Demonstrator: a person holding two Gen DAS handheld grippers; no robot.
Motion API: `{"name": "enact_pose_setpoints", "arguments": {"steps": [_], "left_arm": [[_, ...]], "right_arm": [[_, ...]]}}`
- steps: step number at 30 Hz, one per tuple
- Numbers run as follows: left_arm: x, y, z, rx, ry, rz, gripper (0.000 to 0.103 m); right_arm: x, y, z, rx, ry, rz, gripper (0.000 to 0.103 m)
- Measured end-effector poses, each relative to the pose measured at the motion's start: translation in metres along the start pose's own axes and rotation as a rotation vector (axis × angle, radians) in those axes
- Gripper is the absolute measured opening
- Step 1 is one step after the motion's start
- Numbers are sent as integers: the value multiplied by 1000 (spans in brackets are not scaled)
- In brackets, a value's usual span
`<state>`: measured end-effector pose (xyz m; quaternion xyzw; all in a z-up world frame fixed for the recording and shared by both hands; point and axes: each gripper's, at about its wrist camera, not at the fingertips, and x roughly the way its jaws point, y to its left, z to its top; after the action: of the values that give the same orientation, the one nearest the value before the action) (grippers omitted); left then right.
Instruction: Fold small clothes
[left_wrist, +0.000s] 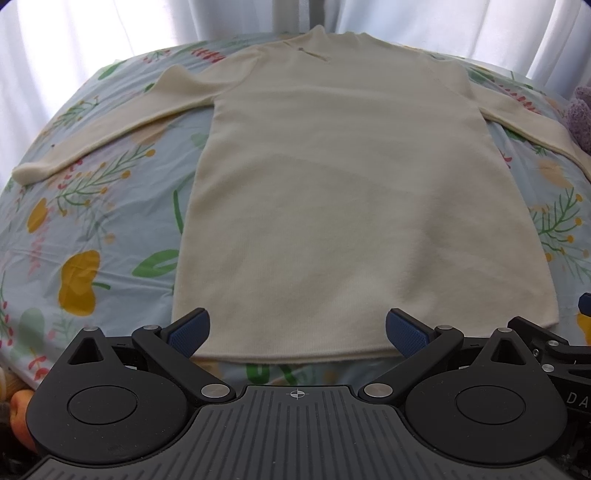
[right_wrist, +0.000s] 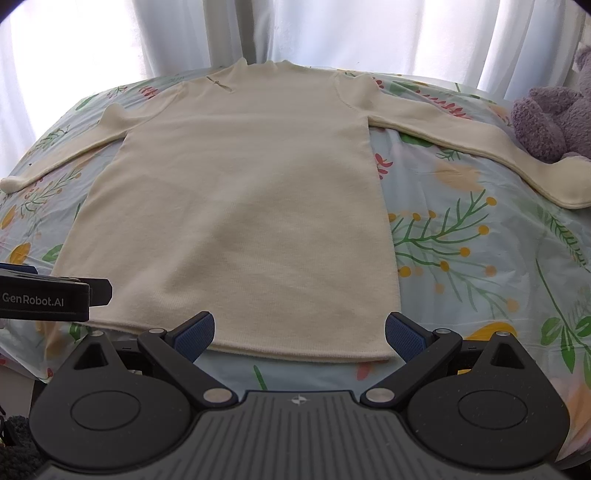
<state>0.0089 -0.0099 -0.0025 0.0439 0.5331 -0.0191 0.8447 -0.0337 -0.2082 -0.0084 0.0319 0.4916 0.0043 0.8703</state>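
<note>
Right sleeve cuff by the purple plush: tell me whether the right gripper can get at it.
Probably yes. The right gripper is open, the cuff lies flat on the bedsheet with nothing between, though the plush crowds its far edge.

you're facing a bed covered by a pale blue floral sheet (right_wrist: 461, 229) printed with yellow blooms, green sprigs and red sprays. behind it hang white curtains (right_wrist: 369, 33), daylight glowing through their folds. a purple plush toy (right_wrist: 550, 118) sits at the bed's right edge, near the curtains.
</note>
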Motion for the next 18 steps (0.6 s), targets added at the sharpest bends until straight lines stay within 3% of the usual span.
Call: {"name": "enact_pose_setpoints", "arguments": {"steps": [18], "left_arm": [[3,0,-3,1,13,-3,103]], "right_arm": [[0,-3,-3,30,0,3,99]]}}
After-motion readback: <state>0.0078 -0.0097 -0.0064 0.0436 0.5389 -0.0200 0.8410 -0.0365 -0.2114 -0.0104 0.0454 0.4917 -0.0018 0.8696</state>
